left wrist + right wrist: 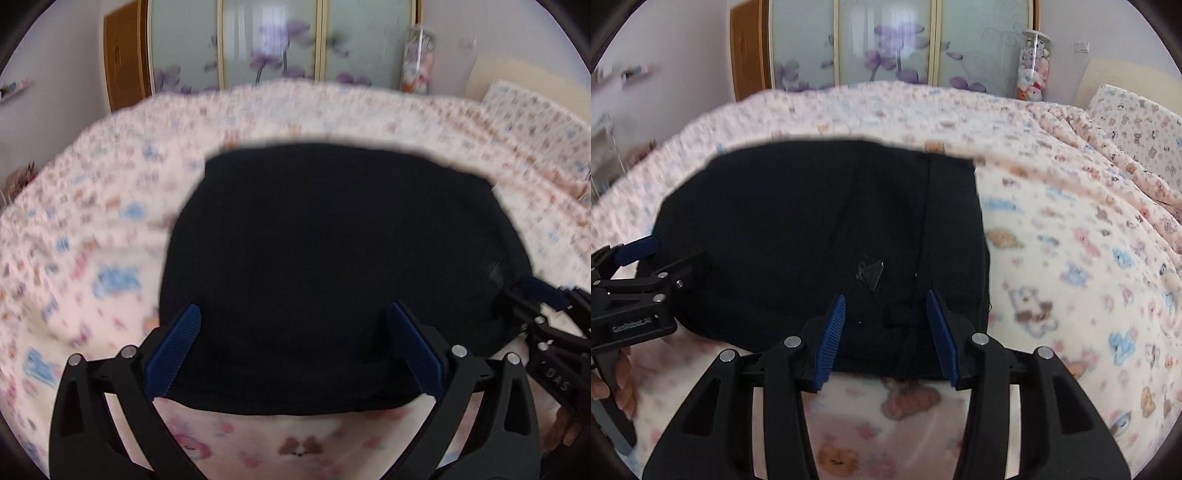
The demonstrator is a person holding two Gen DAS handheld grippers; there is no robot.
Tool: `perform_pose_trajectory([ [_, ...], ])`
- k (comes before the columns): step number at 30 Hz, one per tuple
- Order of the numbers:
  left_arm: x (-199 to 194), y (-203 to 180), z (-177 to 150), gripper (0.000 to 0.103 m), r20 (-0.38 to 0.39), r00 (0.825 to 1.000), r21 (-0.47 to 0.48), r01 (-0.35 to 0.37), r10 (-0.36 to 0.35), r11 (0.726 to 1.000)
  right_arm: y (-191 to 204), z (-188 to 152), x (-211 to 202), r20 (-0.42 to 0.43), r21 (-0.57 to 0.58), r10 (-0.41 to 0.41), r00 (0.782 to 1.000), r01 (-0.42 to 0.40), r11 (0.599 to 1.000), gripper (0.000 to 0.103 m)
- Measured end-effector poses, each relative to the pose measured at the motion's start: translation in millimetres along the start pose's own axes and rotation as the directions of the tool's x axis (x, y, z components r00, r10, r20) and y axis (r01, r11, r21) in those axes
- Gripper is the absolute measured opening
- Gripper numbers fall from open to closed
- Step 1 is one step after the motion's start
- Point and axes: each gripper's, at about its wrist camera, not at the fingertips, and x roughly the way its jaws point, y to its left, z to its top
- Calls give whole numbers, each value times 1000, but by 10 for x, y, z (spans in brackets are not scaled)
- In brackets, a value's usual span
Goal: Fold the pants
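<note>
Over folded black pants (332, 266), both tongs (293, 343) (886, 332) hover, spread.

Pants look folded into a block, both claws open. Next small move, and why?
Probably lift both claws clear. The black pants already lie as a compact block on the blanket; the left claw and right claw are open over its near edge, gripping nothing.

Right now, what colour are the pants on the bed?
The pants are plain black, clearest in the right wrist view.
</note>
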Motion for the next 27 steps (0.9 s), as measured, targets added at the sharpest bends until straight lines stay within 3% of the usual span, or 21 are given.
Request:
perform_pose_trajectory([
  [7, 44, -23, -91, 101, 25, 999, 6, -21, 21, 1000, 30, -39, 5, 19, -14, -27, 999, 27, 1000, 50],
  [10, -70, -19, -97, 101, 49, 998, 5, -26, 26, 1000, -10, -12, -163, 69, 1, 7, 998, -7, 1000, 52],
  [11, -161, -5, -112, 101, 71, 997, 0, -28, 28, 1000, -29, -8, -260, 97, 12, 0, 995, -1, 1000, 55],
  [13, -318, 31, -136, 101, 112, 993, -17, -31, 32, 999, -79, -16, -494, 169, 42, -19, 985, 12, 999, 75],
  [18, -726, 124, -239, 101, 202, 978, -44, -46, 54, 998, -54, -137, -997, 286, 58, -38, 957, 22, 998, 86],
  [23, -1111, 127, -436, 101, 286, 954, -26, -84, 88, 996, 65, -317, -1270, 331, 65, -23, 943, 2, 998, 90],
  [27, -1280, 96, -584, 101, 298, 951, -3, -88, 85, 996, 161, -467, -1345, 330, 78, -11, 944, -15, 997, 92],
])
